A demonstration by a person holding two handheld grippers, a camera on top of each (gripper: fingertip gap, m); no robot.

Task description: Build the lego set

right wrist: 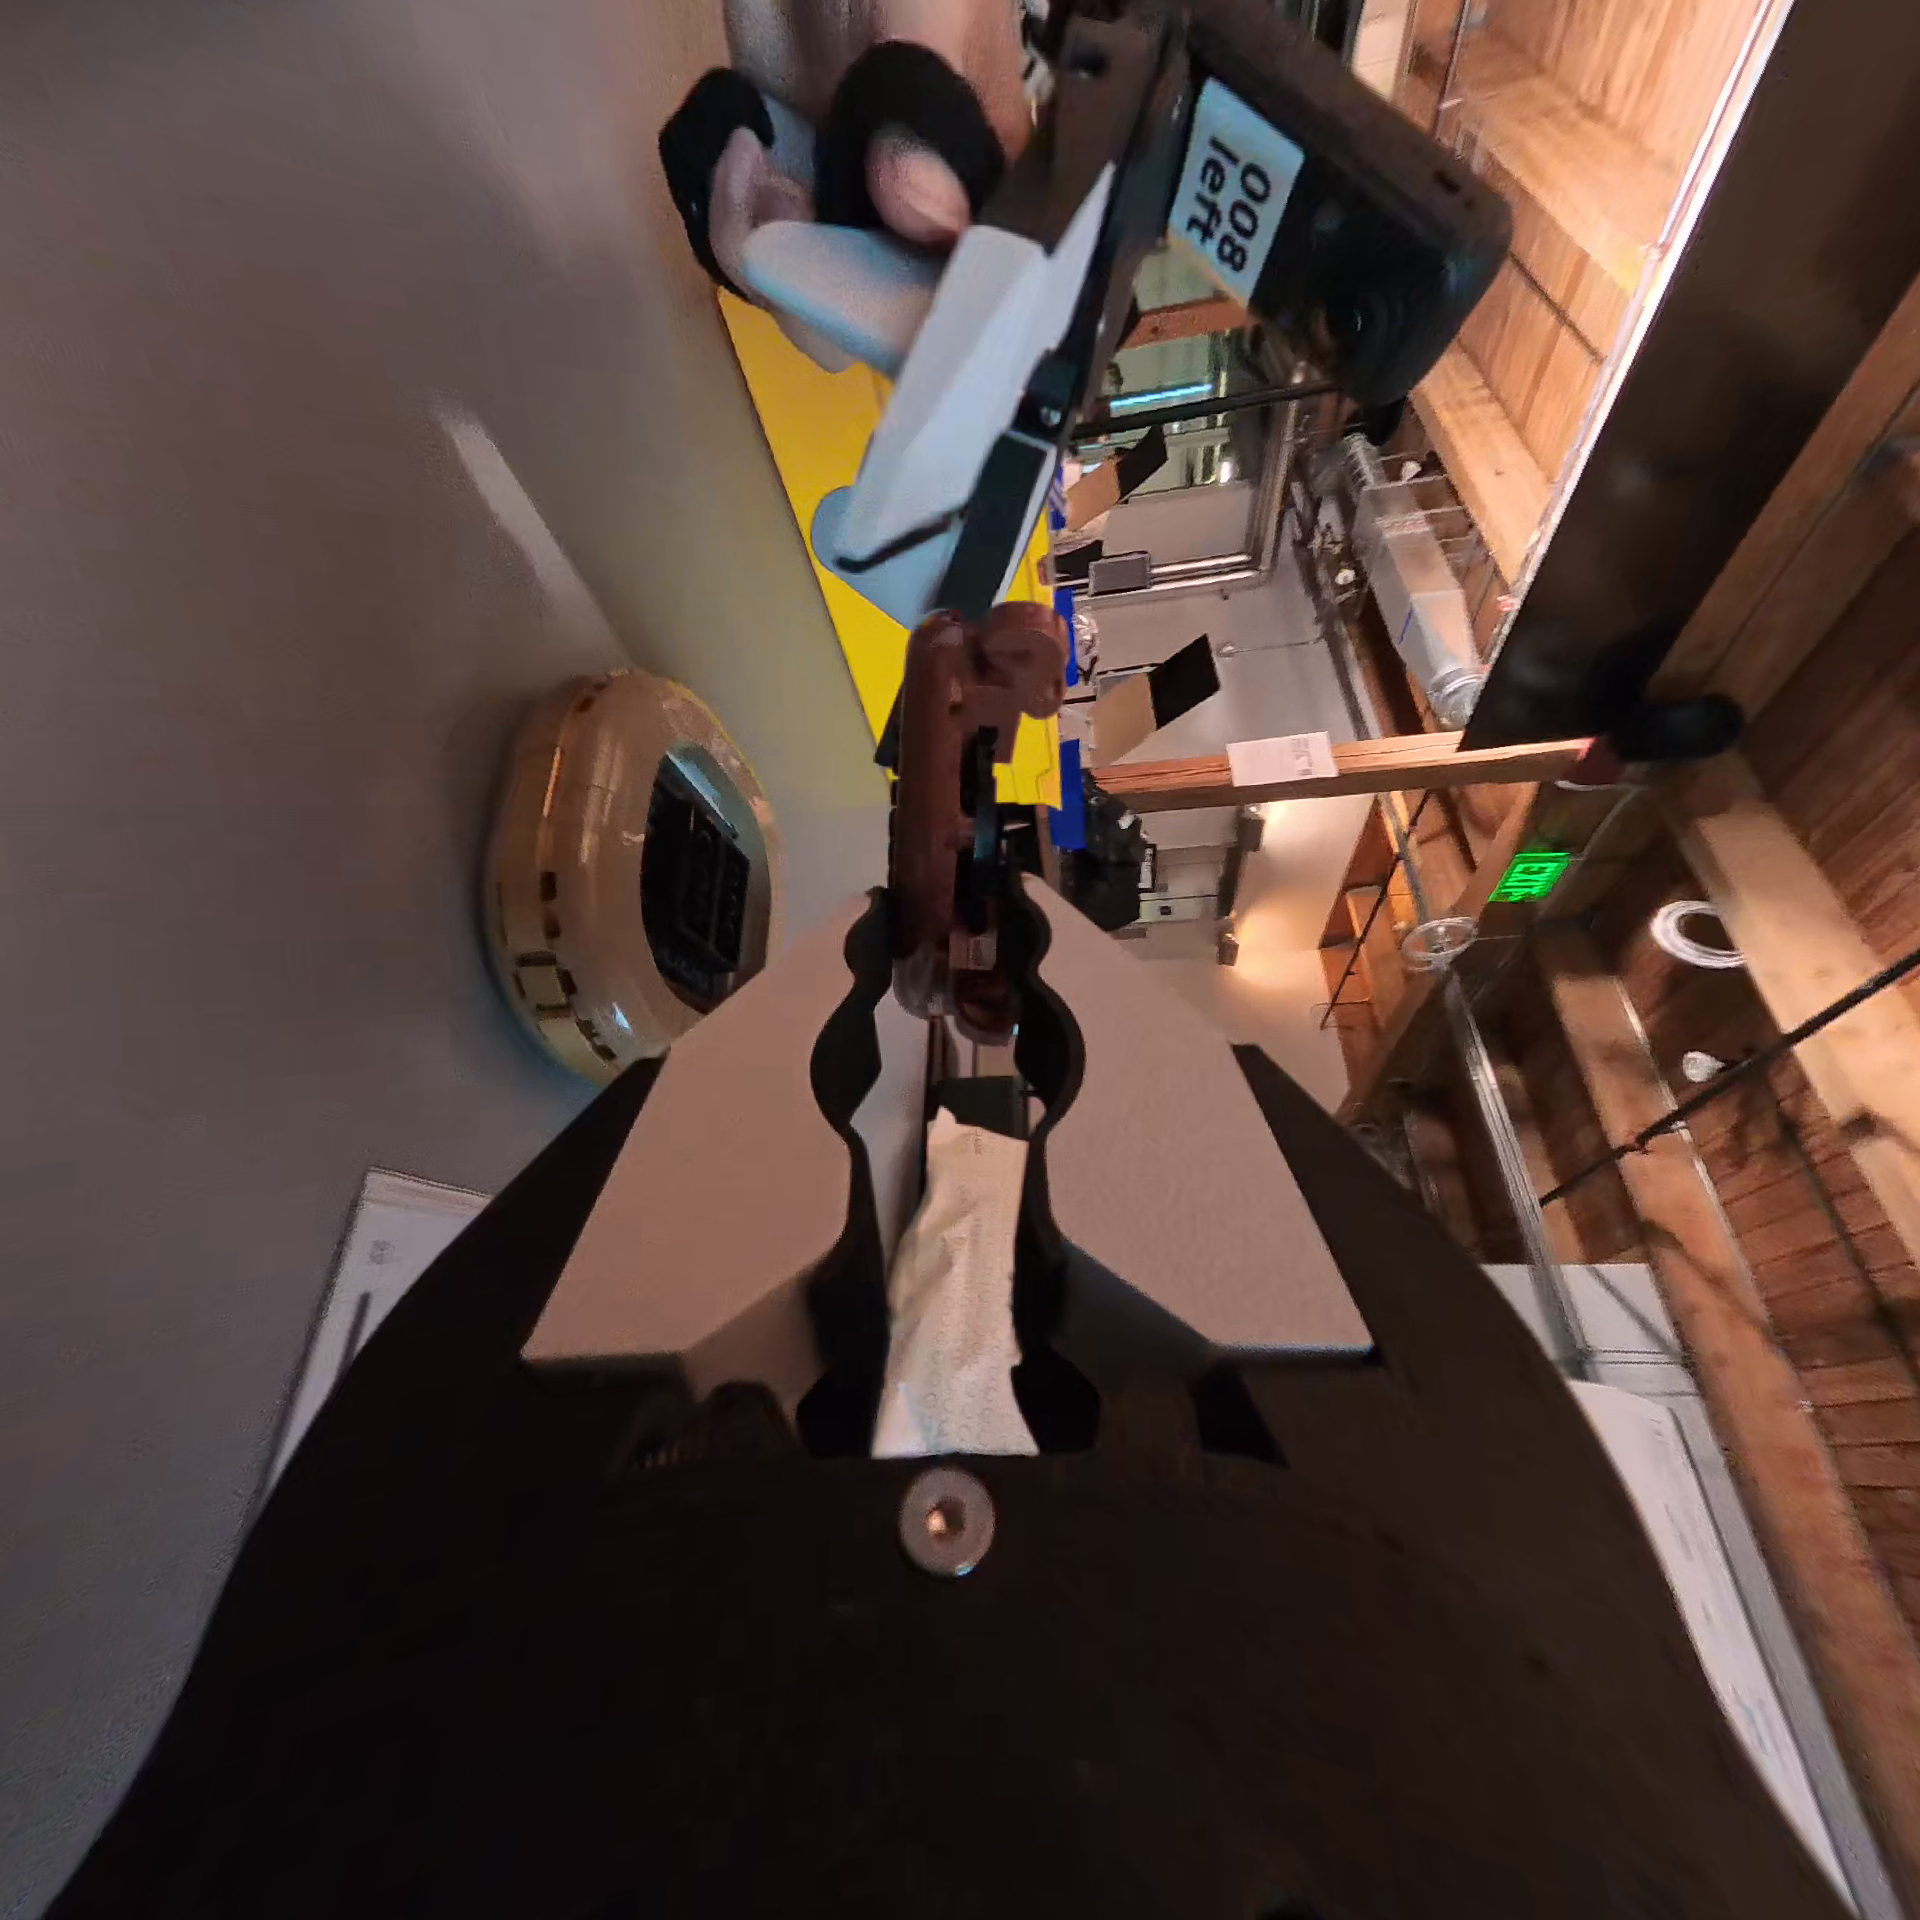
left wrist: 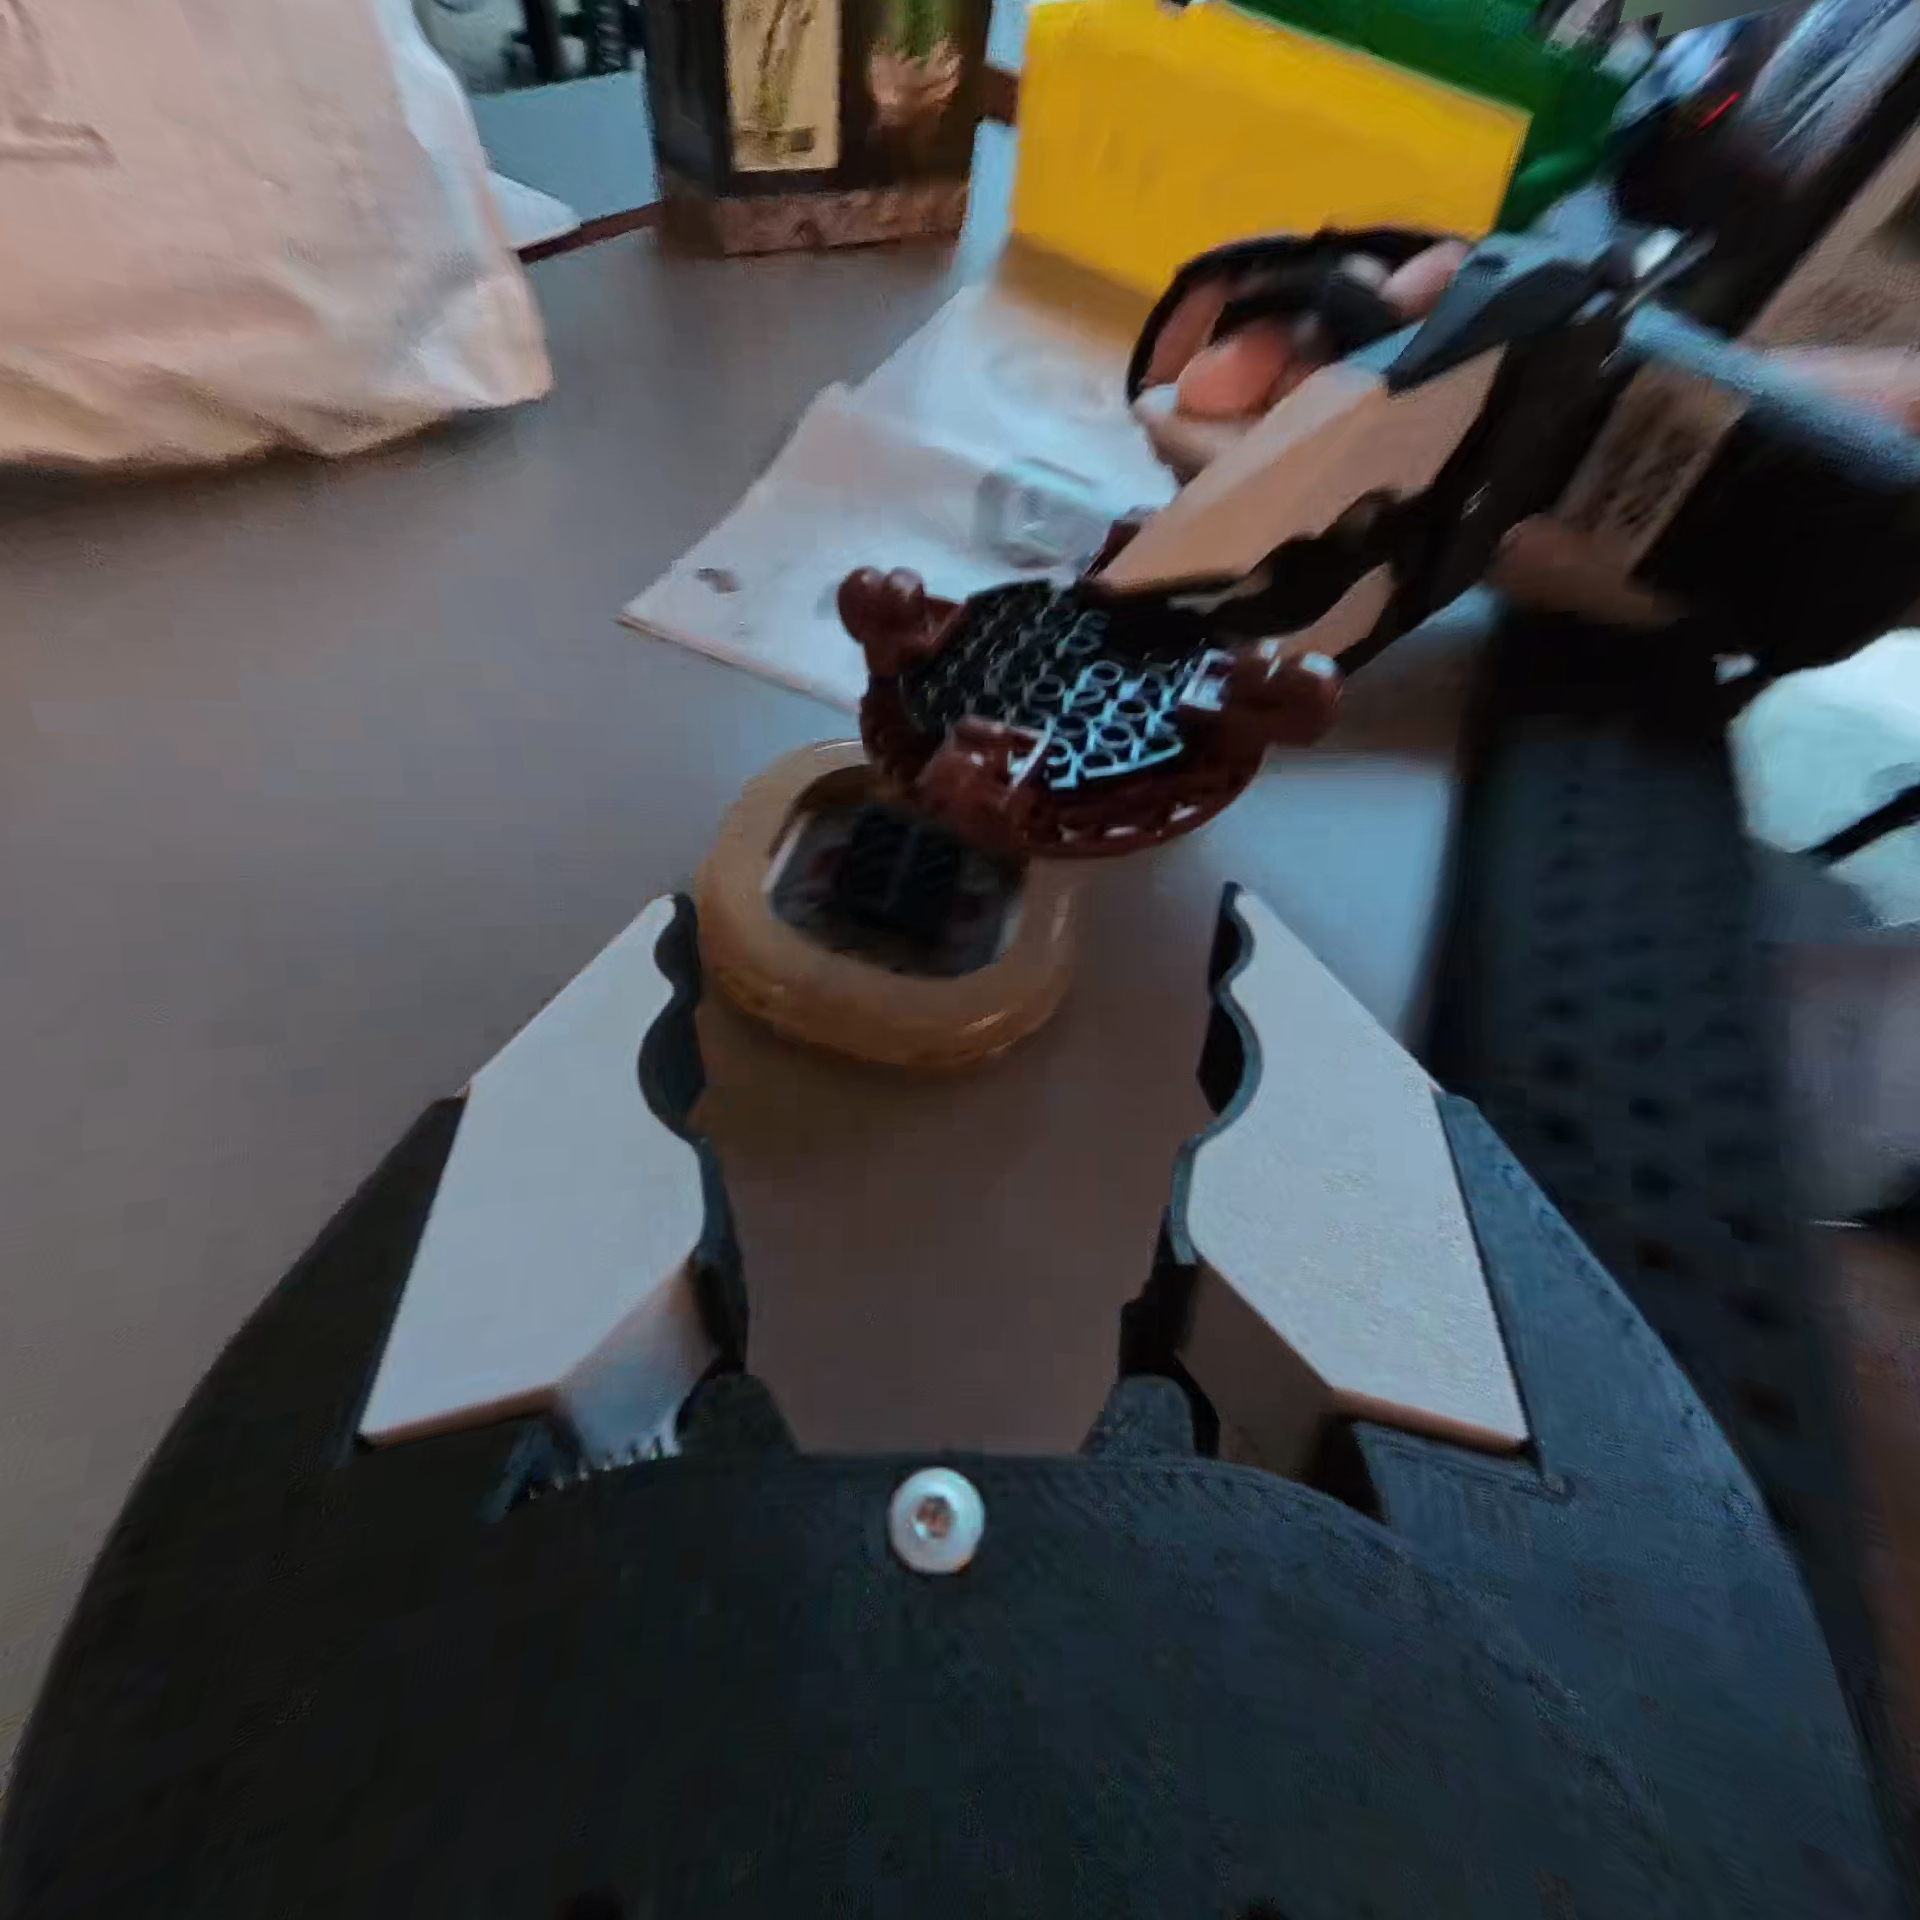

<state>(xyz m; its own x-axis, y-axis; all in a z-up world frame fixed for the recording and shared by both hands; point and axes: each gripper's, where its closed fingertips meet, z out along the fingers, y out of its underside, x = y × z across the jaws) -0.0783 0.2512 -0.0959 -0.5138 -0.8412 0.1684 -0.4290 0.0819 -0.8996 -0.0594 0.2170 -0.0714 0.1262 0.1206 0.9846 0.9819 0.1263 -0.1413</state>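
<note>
My right gripper [right wrist: 951,914] is shut on the rim of a round dark-brown lego plate [right wrist: 940,790], seen edge-on here. In the left wrist view the plate [left wrist: 1060,727] is tilted, its black studded underside showing, just above and right of a tan ring-shaped lego pot [left wrist: 883,966] on the brown table. The pot [right wrist: 613,873] has a dark opening with black parts inside. My left gripper [left wrist: 956,925] is open and empty, its fingertips on either side of the pot's near edge, not touching it. The right gripper [left wrist: 1153,582] comes in from the upper right.
An open instruction booklet [left wrist: 883,488] lies behind the pot. A yellow box [left wrist: 1247,145] and a brown box [left wrist: 810,125] stand at the back. A pale cloth bag [left wrist: 208,260] is at the far left. A black perforated strip [left wrist: 1590,987] lies on the right. There is about 6 cm between the tips of the two grippers.
</note>
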